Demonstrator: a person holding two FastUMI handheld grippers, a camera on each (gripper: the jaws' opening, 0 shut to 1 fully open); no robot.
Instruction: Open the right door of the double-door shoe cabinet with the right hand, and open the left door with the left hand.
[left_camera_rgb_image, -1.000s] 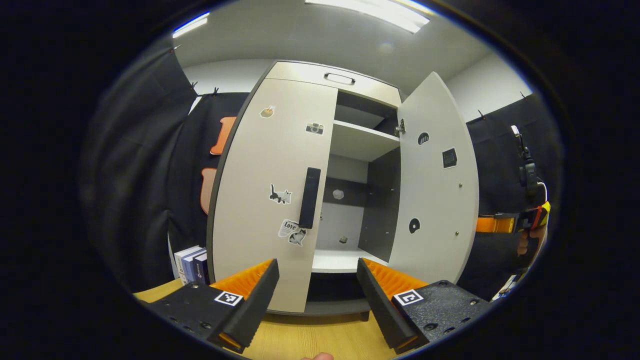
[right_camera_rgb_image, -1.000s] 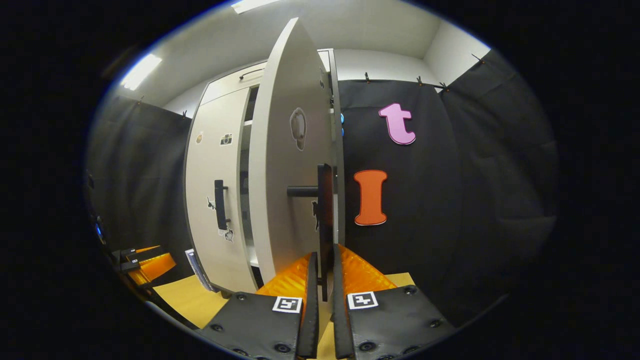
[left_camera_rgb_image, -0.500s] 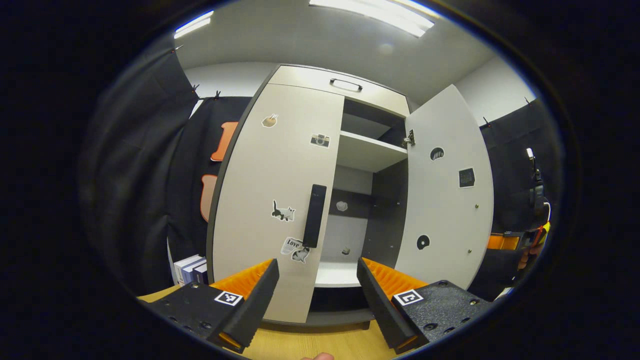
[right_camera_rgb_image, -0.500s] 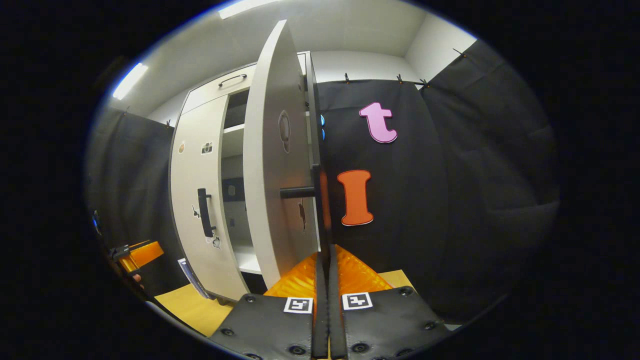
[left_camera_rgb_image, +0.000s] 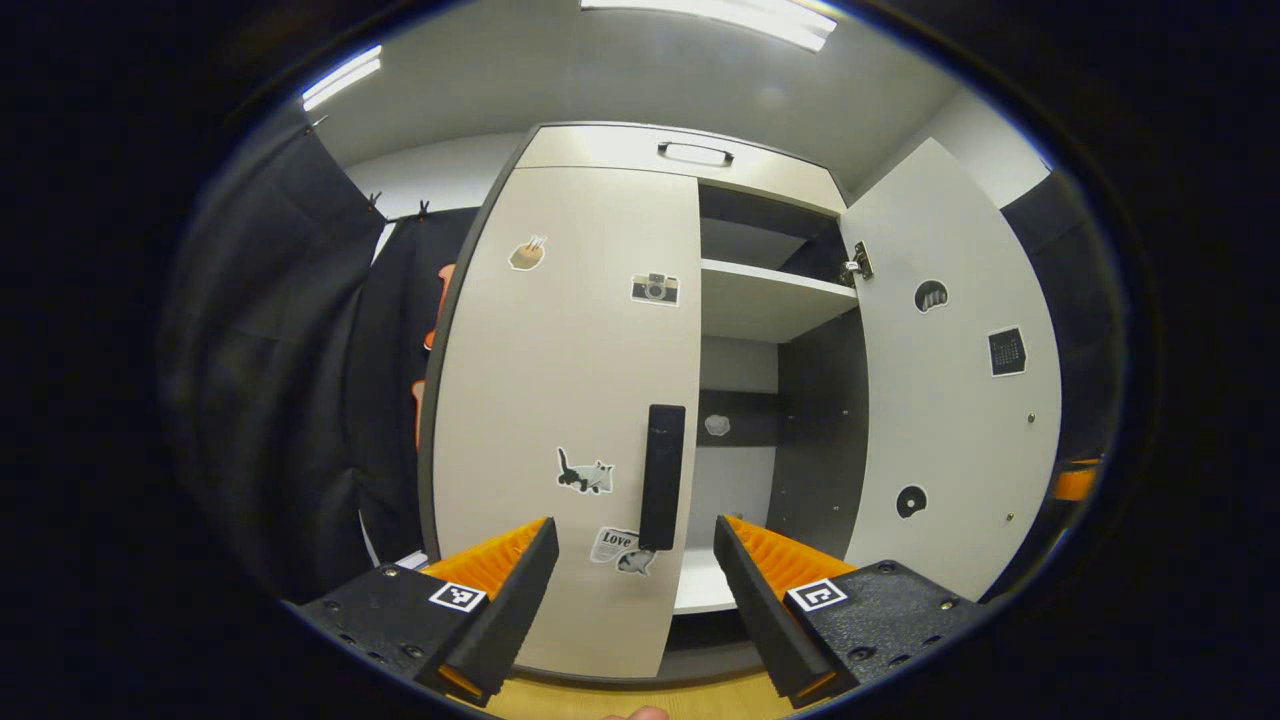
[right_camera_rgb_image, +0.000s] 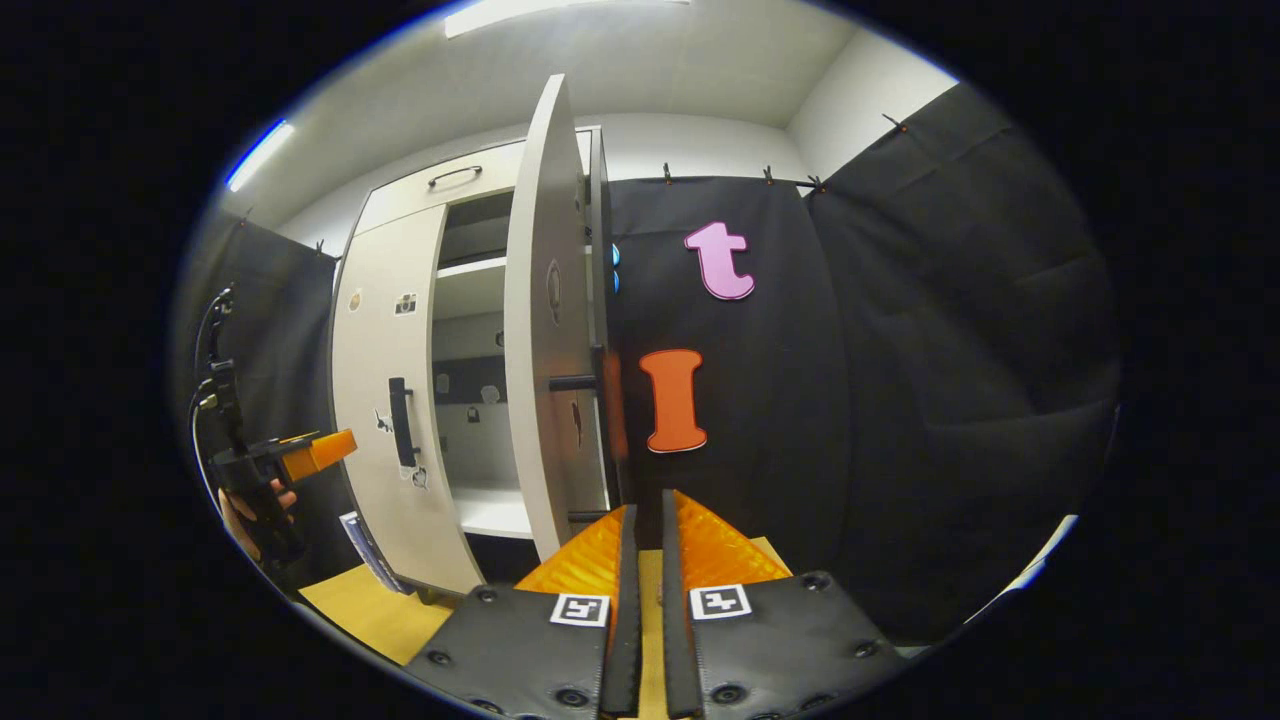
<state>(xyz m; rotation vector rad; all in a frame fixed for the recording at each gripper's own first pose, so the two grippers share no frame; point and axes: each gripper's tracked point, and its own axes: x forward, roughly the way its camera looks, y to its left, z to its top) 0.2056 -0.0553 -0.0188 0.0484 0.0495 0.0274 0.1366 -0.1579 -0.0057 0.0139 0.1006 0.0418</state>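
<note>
A: Which relation governs the next move?

B: In the left gripper view, the left door's handle, a dark bar with its long axis vertical, stands at twelve o'clock between the spread fingers of the left hand-held gripper, apart from them. That gripper is open and empty, and is the nearer one.

A: And the right side?

B: The right door stands swung out, edge-on at eleven o'clock. The right hand-held gripper has its fingers nearly together, clamped on nothing; the right handle lies beyond them.

A: Obstacles?

B: None seen before the left door. The shelf is exposed; books lean at the cabinet's foot on the counter.
</note>
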